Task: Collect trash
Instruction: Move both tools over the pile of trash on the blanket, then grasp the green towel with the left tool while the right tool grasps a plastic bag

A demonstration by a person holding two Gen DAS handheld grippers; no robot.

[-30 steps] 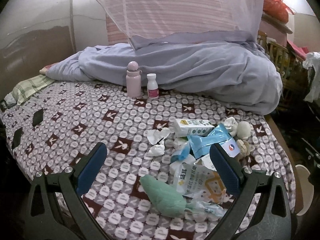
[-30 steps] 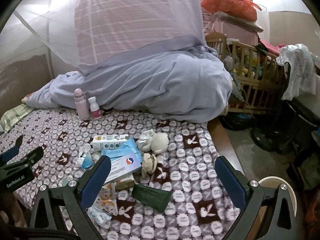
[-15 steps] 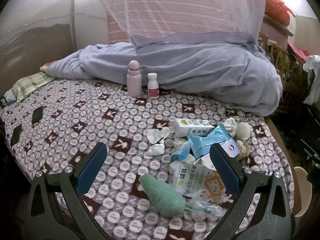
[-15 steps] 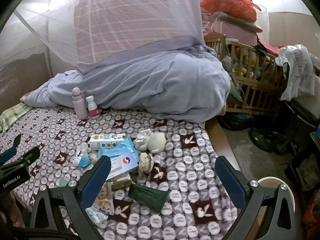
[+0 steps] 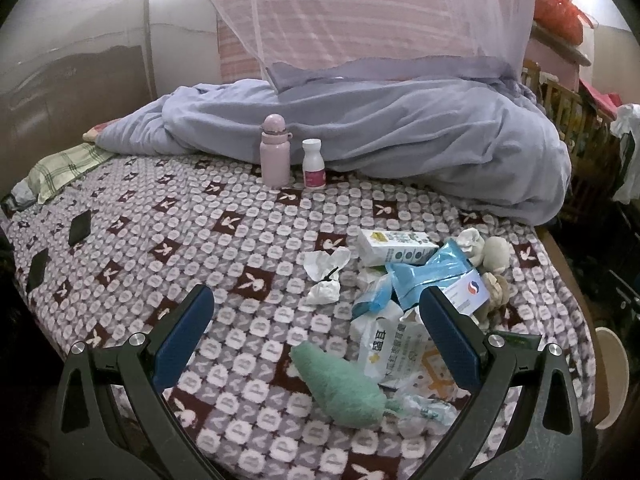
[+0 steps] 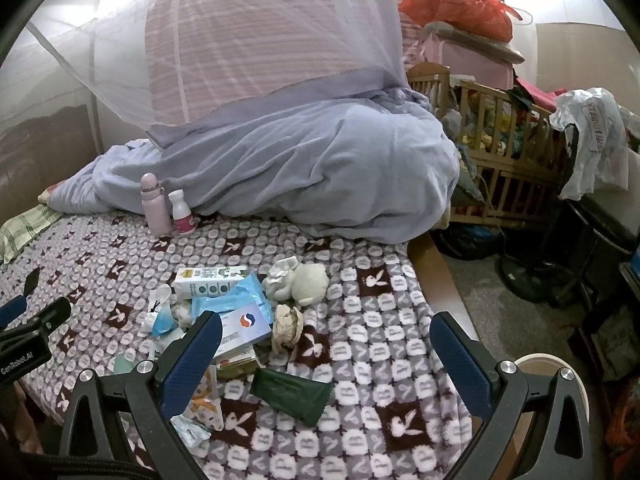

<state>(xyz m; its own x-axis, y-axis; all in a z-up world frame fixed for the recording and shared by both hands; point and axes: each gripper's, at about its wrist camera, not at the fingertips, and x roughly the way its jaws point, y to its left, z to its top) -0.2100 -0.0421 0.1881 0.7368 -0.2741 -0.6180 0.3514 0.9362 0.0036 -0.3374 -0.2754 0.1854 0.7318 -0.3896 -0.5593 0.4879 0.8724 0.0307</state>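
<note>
A heap of trash lies on the patterned bed cover: a white carton (image 5: pixel 394 247) (image 6: pixel 210 281), a blue wrapper (image 5: pixel 434 274) (image 6: pixel 230 300), a blue-and-white box (image 6: pixel 244 326), crumpled tissues (image 5: pixel 324 270), a white printed pouch (image 5: pixel 396 350), a green cloth lump (image 5: pixel 340 386) and a dark green packet (image 6: pixel 292 394). My left gripper (image 5: pixel 314 334) hangs open above the bed's near edge, the heap around its right finger. My right gripper (image 6: pixel 326 354) is open too, over the green packet. Neither holds anything.
A pink bottle (image 5: pixel 275 151) and a small white bottle (image 5: pixel 313 164) stand by the lavender duvet (image 5: pixel 400 152). A plush toy (image 6: pixel 308 282) lies beside the heap. A pale bin rim (image 6: pixel 560 368) shows past the bed's right edge. A wooden crib (image 6: pixel 492 140) stands beyond.
Both grippers have drifted slightly lower and closer to the bed. The fingers stay open and nothing on the bed has moved.
</note>
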